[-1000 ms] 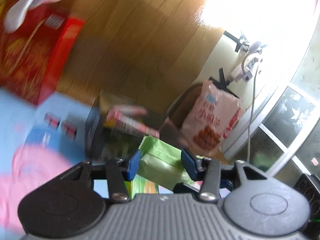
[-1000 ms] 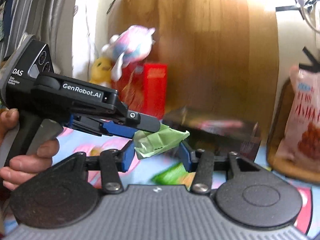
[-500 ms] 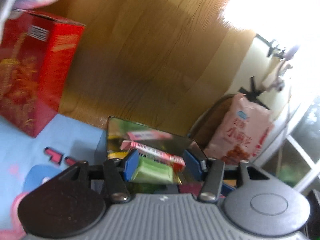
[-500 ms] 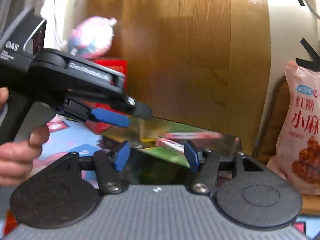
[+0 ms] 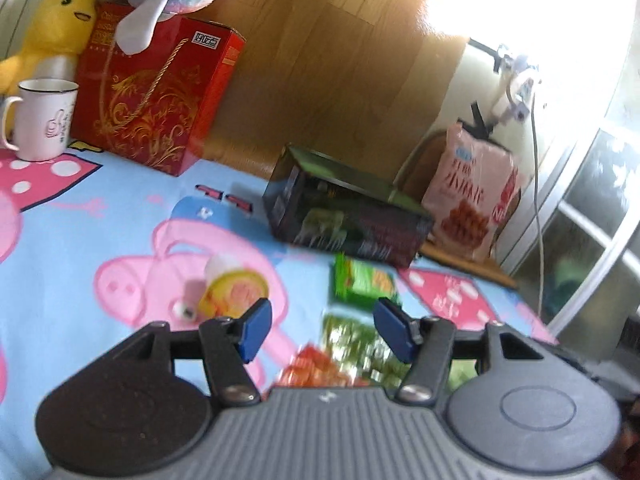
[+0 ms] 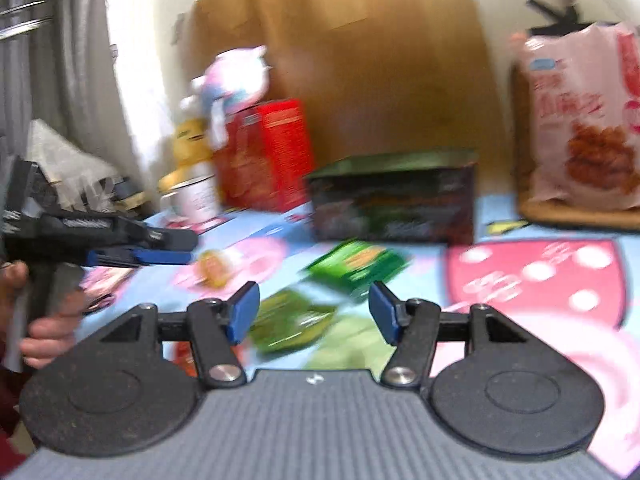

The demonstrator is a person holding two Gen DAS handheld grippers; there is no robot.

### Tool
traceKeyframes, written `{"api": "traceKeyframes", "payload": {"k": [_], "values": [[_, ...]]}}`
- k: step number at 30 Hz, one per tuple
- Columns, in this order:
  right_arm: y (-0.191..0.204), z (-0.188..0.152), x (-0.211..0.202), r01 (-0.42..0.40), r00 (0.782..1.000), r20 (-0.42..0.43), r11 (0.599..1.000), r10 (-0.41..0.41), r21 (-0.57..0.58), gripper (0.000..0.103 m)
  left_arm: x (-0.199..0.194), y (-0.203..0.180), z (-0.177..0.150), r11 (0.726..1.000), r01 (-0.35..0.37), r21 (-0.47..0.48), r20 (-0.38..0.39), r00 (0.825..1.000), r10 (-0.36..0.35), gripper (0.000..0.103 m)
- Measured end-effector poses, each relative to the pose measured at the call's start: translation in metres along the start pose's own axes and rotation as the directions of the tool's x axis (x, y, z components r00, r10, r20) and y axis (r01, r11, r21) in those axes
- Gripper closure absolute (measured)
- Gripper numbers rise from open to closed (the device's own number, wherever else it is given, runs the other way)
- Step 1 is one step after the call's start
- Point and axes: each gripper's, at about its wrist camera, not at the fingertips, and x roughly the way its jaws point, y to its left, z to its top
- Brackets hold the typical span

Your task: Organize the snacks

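Green snack packets point(image 5: 362, 284) lie flat on a blue cartoon-pig cloth point(image 5: 60, 280), just near of a dark glossy tin point(image 5: 348, 216). Left gripper point(image 5: 322, 330) is opening, empty; right gripper point(image 6: 314, 310) stands parted, empty. Far: red box point(image 5: 156, 96), wooden board point(image 5: 320, 60).

- Left wrist view: low over the blue cartoon-print cloth point(image 5: 80, 240), angled down, facing the far wooden panel point(image 5: 320, 60).
- Right wrist view: low, nearer level, facing the same panel.
- Both share the dark rectangular box point(image 5: 348, 216) point(image 6: 396, 208), red carton point(image 5: 156, 100) point(image 6: 268, 152).
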Motion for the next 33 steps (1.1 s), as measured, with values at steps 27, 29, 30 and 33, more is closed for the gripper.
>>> {"api": "traceKeyframes", "payload": {"k": [27,29,30,33], "values": [[0.000,-0.034,0.062,-0.158,0.925,-0.217,0.833,0.313,0.530,0.084,-0.001,0.000,-0.047,0.997,-0.058,0.043,-0.060,0.996,0.061,0.075],[0.005,-0.033,0.066,-0.171,0.918,-0.220,0.830,0.330,0.530,0.083,-0.002,0.002,-0.047,0.998,-0.052,0.034,-0.059,0.997,0.053,0.075],[0.009,-0.032,0.068,-0.179,0.914,-0.223,0.832,0.338,0.525,0.083,-0.003,0.004,-0.046,0.999,-0.047,0.022,-0.058,0.997,0.048,0.075],[0.017,-0.030,0.070,-0.192,0.912,-0.228,0.845,0.342,0.499,0.082,-0.003,0.010,-0.045,1.000,-0.013,-0.010,-0.062,0.998,0.012,0.075]]}}
